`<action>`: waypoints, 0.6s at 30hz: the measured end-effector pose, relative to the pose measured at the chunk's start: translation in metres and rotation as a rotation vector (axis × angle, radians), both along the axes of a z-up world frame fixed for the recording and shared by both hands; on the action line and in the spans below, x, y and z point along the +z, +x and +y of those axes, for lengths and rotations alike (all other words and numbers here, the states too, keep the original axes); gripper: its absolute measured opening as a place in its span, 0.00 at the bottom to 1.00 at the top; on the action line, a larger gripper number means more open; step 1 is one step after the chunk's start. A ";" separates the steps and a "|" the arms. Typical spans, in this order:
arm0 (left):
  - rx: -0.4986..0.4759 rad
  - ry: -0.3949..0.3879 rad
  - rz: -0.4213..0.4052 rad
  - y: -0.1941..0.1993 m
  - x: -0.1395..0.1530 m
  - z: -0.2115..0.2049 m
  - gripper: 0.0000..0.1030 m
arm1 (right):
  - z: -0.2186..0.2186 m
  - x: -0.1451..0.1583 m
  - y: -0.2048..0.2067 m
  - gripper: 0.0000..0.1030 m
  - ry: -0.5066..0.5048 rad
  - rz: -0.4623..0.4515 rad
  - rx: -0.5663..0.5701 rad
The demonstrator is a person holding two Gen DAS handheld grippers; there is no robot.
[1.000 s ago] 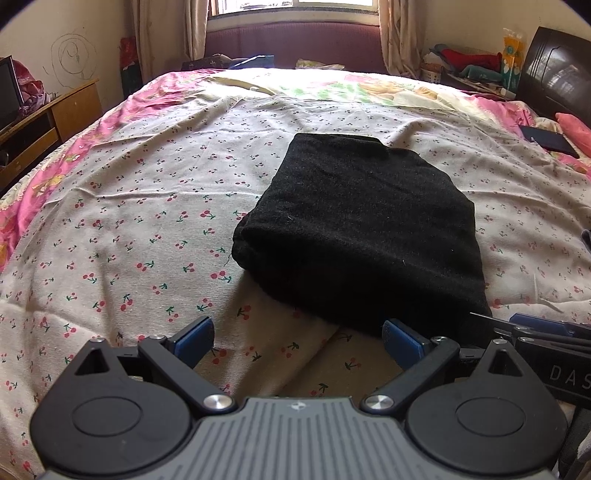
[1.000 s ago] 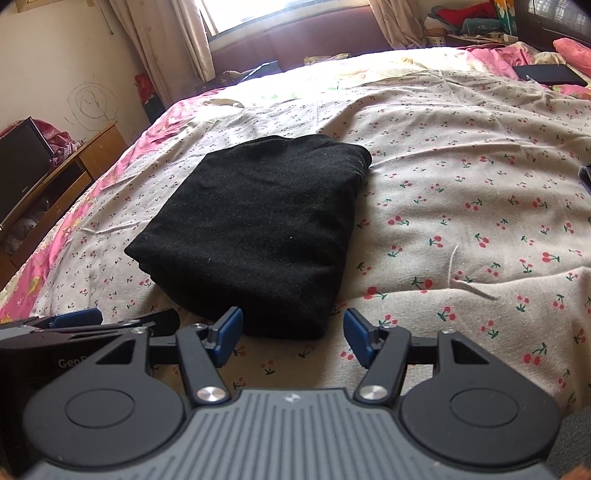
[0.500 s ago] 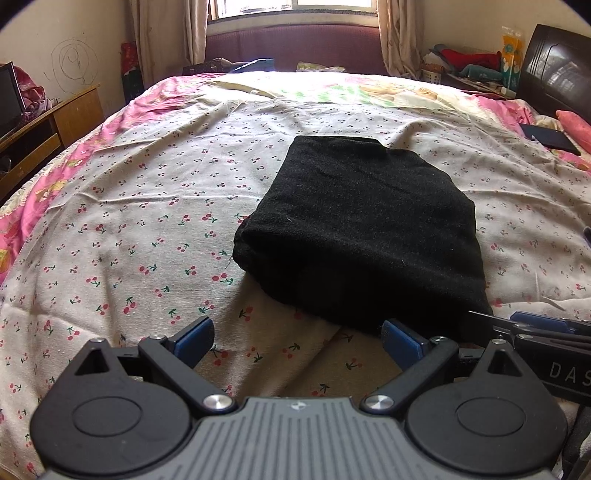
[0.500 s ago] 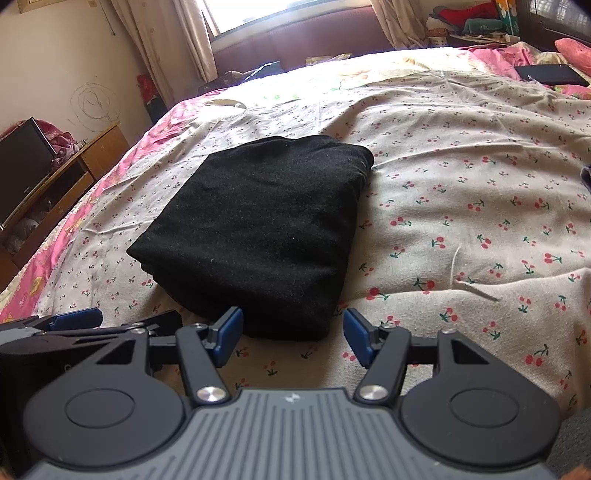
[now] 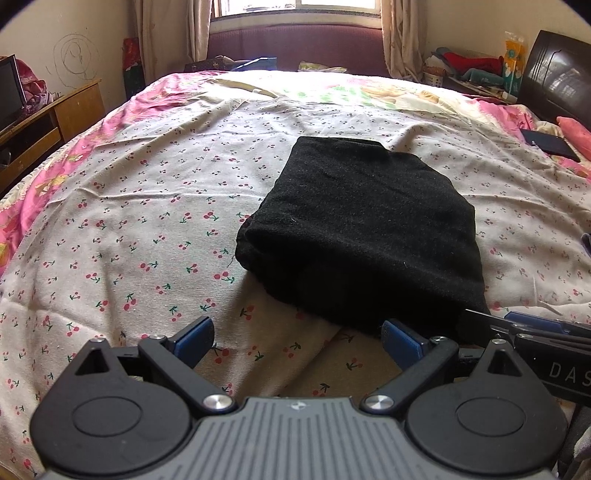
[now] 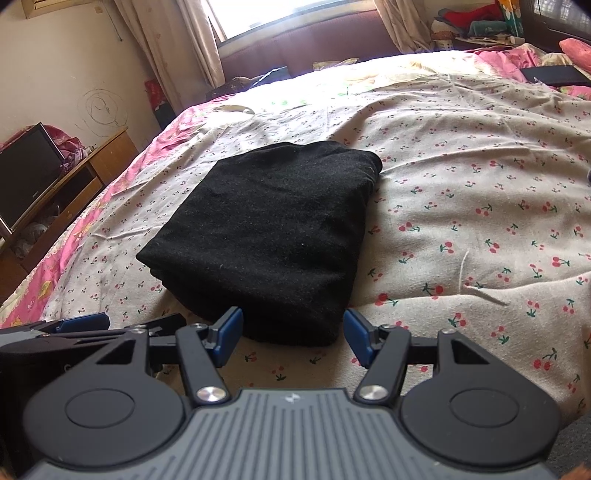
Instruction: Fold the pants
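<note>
Folded black pants [image 5: 365, 229] flat on bed [image 5: 140, 206], long axis running away. Right claw [image 6: 291, 338] open, empty, squarely at near edge. Left claw [image 5: 295, 341] open, empty, offset toward near-left corner.

One pair of black pants [image 5: 365, 229] lies folded at the centre of the frame, a single bundle. Two grippers sit along the bottom edge: the left gripper [image 5: 297, 339] and the right gripper [image 6: 293, 334], each with two blue-padded fingers, four fingers in all. One bed [image 5: 147, 206] fills the middle. One dark flat item [image 5: 550, 142] lies at the right edge. One wooden cabinet [image 5: 48, 118] with one black screen [image 6: 27, 173] stands at the left. One window [image 5: 295, 5] sits top centre, flanked by two curtains [image 5: 400, 37].
</note>
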State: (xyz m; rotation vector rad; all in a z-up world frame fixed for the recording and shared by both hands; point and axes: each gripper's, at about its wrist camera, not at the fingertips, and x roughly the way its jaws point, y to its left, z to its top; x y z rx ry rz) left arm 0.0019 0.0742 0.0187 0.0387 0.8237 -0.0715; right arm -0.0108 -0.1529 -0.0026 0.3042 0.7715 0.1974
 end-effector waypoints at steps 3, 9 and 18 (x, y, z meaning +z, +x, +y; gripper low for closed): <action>-0.001 0.005 0.002 0.000 0.000 -0.001 1.00 | -0.001 -0.001 0.001 0.60 0.003 0.006 0.000; 0.002 0.019 0.002 0.001 -0.002 -0.003 1.00 | 0.000 -0.004 0.002 0.60 0.006 0.016 -0.002; 0.010 0.004 -0.022 -0.001 0.000 -0.001 1.00 | -0.003 -0.004 0.004 0.60 0.034 0.020 0.002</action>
